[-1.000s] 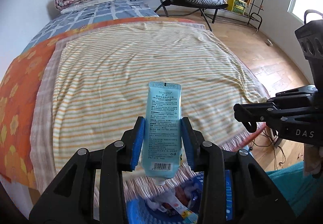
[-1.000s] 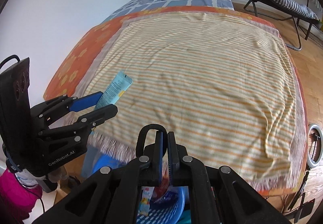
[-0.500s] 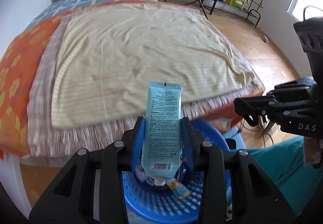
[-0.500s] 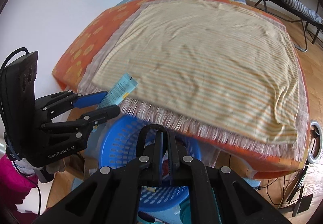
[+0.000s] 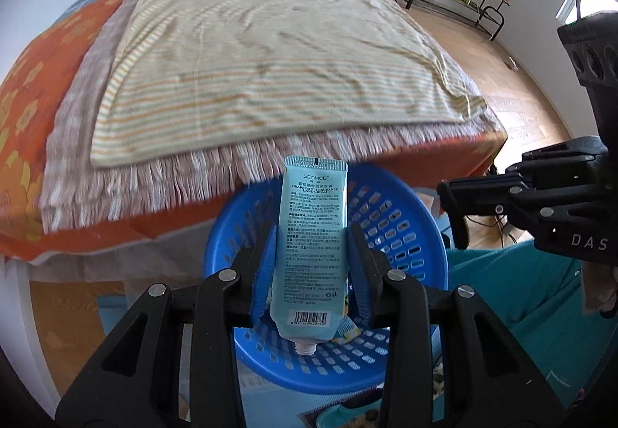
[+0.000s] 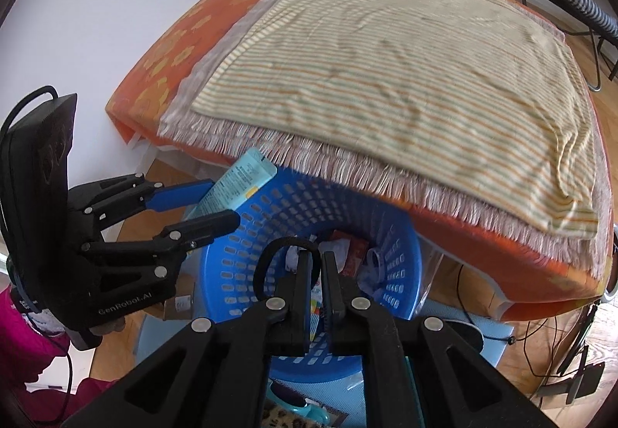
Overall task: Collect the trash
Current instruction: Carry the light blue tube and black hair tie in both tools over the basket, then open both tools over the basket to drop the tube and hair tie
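Squarely between pads: hand cream tube [image 5: 311, 246]

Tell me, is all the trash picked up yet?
Nearly. The blue basket by the bed already holds wrappers. The left claw is gripping a hand cream tube above the basket, not yet dropped. The right claw is shut and empty. No trash shows on the striped blanket.
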`<state>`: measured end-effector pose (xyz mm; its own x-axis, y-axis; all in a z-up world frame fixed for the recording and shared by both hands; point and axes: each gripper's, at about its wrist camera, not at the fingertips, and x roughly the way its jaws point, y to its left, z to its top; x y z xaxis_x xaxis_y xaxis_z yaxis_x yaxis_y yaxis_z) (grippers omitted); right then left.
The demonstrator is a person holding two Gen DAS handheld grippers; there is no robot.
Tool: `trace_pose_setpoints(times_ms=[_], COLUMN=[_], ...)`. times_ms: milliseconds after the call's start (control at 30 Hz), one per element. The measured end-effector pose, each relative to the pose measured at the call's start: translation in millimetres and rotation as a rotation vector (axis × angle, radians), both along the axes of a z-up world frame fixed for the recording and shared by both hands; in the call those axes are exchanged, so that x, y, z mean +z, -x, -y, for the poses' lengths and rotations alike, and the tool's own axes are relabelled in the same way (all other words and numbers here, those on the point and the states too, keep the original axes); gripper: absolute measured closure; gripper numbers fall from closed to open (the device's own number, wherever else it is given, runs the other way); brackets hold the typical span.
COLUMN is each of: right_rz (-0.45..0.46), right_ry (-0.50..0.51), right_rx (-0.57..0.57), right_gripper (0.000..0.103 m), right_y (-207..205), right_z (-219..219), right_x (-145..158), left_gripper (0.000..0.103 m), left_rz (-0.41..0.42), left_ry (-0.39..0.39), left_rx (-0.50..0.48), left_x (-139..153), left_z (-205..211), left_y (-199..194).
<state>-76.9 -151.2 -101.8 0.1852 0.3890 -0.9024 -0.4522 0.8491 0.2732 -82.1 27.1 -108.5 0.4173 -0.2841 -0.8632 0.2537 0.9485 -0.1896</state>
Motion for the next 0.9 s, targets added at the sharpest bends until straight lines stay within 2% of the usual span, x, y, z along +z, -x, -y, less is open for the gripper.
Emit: trace_pose_setpoints(times_ms=[400, 433, 533, 700, 733, 767, 800, 833, 900], right_rz=[-0.026, -0.03, -0.034, -0.037, -0.038, -0.038, -0.034, -0.031, -0.024], right_ry=[0.015, 0.016, 0.016, 0.027, 0.028, 0.03, 0.032, 0.033, 0.036], right_rx=[0.004, 0.005, 0.0, -0.012, -0.016, -0.021, -0.026, -0.029, -0.032], right_gripper=[0.099, 0.096, 0.076, 0.071, 0.066, 0.06, 0.058, 0.055, 0.052], right_y=[7.6, 7.6, 8.0, 7.8, 7.1, 6.6, 6.3, 6.1, 6.0], right_z=[-0.4, -0.5, -1.2, -0.3, 0.0, 0.8, 1.9, 2.4, 2.7], right_x=[-10.7, -11.7, -13.5, -15.8, -16.1, -16.2, -15.8, -15.4, -14.2], left_gripper=[0.066, 0.066, 0.066, 0.066, 0.066, 0.063, 0.053, 0.049, 0.045], left_rz=[-0.074, -0.081, -0.093, -0.117, -0.121, -0.125, -0.127, -0.125, -0.121], left_ry=[-0.013, -0.015, -0.018, -0.024, -0.025, -0.026, -0.029, -0.031, -0.028], left_rx=[-0.003, -0.003, 0.004, 0.008, 0.01, 0.011, 0.012, 0.015, 0.023], left_x=[-24.5, -26.3, -31.3, -36.7, -37.7, -38.7, -39.5, -39.9, -39.5], left_z=[0.6, 0.4, 0.2, -0.4, -0.9, -1.2, -1.5, -2.1, -3.9], left_y=[13.3, 13.5, 13.8, 12.9, 12.7, 12.4, 12.2, 12.2, 12.3])
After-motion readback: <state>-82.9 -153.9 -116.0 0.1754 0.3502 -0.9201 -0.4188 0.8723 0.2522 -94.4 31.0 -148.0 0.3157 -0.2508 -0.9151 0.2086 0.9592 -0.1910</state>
